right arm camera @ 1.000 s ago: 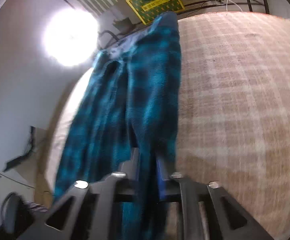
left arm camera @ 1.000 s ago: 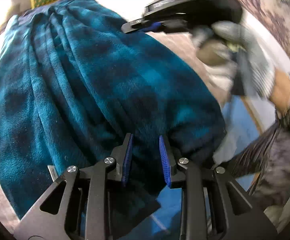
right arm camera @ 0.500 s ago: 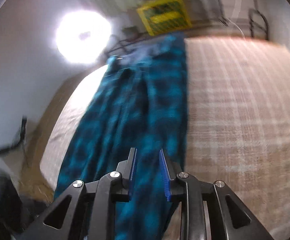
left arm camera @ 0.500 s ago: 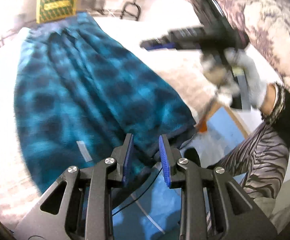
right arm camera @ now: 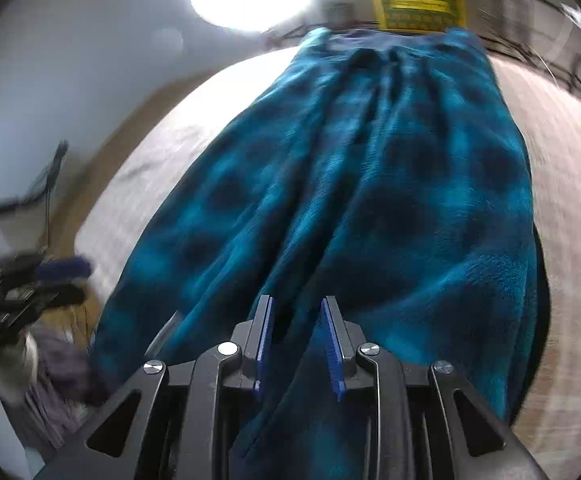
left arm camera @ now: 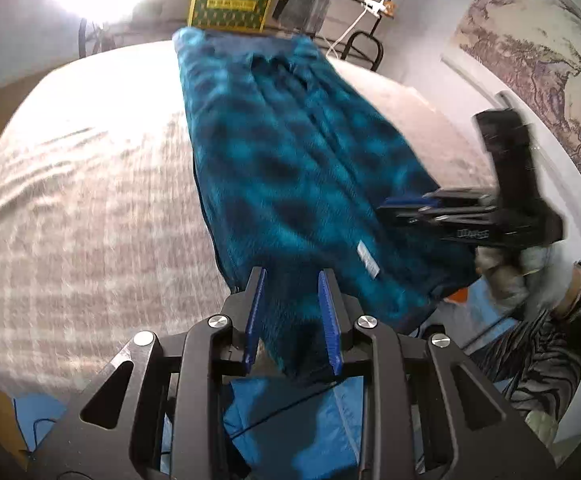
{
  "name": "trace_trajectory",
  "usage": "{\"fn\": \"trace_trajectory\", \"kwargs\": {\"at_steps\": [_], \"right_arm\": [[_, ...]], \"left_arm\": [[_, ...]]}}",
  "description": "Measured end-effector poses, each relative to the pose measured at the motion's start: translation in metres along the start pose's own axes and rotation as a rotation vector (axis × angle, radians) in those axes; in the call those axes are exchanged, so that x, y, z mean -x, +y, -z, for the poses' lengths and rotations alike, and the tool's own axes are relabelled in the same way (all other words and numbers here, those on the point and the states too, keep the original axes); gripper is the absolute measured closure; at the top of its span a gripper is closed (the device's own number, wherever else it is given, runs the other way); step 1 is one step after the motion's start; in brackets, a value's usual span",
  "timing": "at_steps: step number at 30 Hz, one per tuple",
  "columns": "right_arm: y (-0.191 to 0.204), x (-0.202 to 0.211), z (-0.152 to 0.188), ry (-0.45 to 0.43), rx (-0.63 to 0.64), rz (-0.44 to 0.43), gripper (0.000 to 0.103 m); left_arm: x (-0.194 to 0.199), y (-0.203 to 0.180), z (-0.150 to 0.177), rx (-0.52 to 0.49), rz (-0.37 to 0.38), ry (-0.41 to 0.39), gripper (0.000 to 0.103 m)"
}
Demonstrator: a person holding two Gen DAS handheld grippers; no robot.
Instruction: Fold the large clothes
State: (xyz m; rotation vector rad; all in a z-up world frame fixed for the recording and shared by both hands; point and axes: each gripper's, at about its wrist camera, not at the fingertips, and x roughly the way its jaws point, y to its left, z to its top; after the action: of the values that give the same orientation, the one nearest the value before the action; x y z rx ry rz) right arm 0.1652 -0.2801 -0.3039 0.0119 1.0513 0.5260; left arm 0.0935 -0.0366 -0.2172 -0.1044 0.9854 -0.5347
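Blue plaid fleece garment (left arm camera: 298, 168) lies lengthwise on the beige checked bed cover (left arm camera: 90, 208), near end draping over the bed edge toward me. Left gripper (left arm camera: 292, 316): jaws part-spread, fleece seen between them, but I can't tell if the pads are pressing on it. Right gripper (right arm camera: 298, 344): same, fleece in the gap, grip not confirmable. My read on the fabric: thick, soft, floppy, some weight, bunches easily, not slippery. I'd pinch deep at the two near hem corners, both layers, then carry them up to the far waistband end.
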Motion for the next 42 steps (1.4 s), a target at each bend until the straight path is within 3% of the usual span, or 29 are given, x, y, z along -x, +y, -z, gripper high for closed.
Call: {"fn": "trace_trajectory", "kwargs": {"at_steps": [3,6,10,12,16,19,20,22,27,32,38,42], "right_arm": [[-0.006,0.032,0.011,-0.024,-0.04,-0.044,0.078],[-0.02,0.061,0.024,-0.066,-0.056,0.017,0.074],[-0.037,0.061,0.054,0.028,-0.124,0.007,0.074],[-0.032,0.052,0.069,0.082,-0.103,0.014,0.074],[-0.033,0.063,0.085,0.117,-0.101,0.006,0.074],[-0.041,0.086,0.085,0.084,-0.129,-0.073,0.069],[-0.045,0.096,0.085,0.055,-0.138,-0.102,0.065],[-0.055,0.111,0.084,0.001,-0.156,-0.105,0.046],[-0.09,0.101,0.084,-0.017,-0.288,-0.155,0.042],[-0.109,0.077,0.094,0.025,-0.403,-0.27,0.042],[-0.111,0.062,0.099,0.065,-0.415,-0.362,0.041],[-0.108,0.049,0.101,0.088,-0.427,-0.427,0.042]], "left_arm": [[0.001,0.001,0.001,0.001,0.01,-0.008,0.077],[-0.005,-0.006,-0.002,-0.035,0.004,-0.015,0.077],[-0.033,-0.012,0.005,-0.092,-0.023,0.072,0.077],[-0.047,-0.009,0.024,-0.085,-0.027,0.131,0.077],[-0.034,-0.013,0.033,-0.14,-0.026,0.126,0.077],[-0.012,0.008,0.033,-0.003,0.053,0.109,0.074],[-0.003,0.018,0.033,0.061,0.07,0.1,0.059],[0.008,0.035,0.03,0.151,0.093,0.073,0.036],[0.0,0.075,0.027,0.386,0.194,0.108,0.035],[-0.023,0.08,0.035,0.448,0.271,0.184,0.035],[-0.042,0.074,0.032,0.489,0.36,0.222,0.035],[-0.046,0.067,0.03,0.486,0.379,0.238,0.035]]}}
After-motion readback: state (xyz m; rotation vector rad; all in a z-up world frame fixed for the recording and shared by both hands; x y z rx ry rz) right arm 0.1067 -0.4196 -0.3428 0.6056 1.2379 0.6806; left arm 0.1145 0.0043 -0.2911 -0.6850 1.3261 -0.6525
